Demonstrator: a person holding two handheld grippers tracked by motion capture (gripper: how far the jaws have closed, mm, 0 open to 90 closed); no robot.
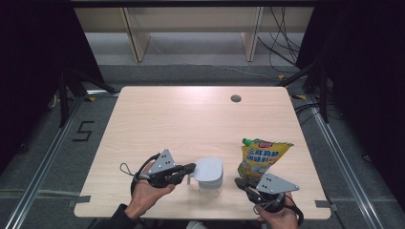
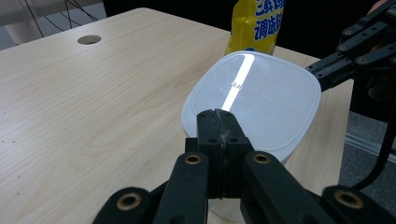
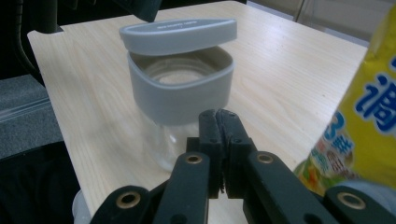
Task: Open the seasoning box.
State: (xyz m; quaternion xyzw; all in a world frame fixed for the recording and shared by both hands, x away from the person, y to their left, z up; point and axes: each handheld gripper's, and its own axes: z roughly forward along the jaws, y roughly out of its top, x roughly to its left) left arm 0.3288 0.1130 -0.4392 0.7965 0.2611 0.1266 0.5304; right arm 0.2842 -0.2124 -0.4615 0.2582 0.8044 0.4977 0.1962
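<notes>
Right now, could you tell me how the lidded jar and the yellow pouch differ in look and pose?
The jar is clear with a grey collar; the pouch is yellow and printed. The jar's flat lid is lifted on one side; the pouch's green cap is on. Both stand on the table.

**Even overhead light, dark surrounds, one streak of glare**

Soft light from above is falling evenly on the bench, while the surroundings to either side are sinking into near-black. Shadows are staying faint and short. A bright streak is glaring on the white lid in the left gripper view. Both gripper views are looking soft, the jaws blurring near the bottom edge.
</notes>
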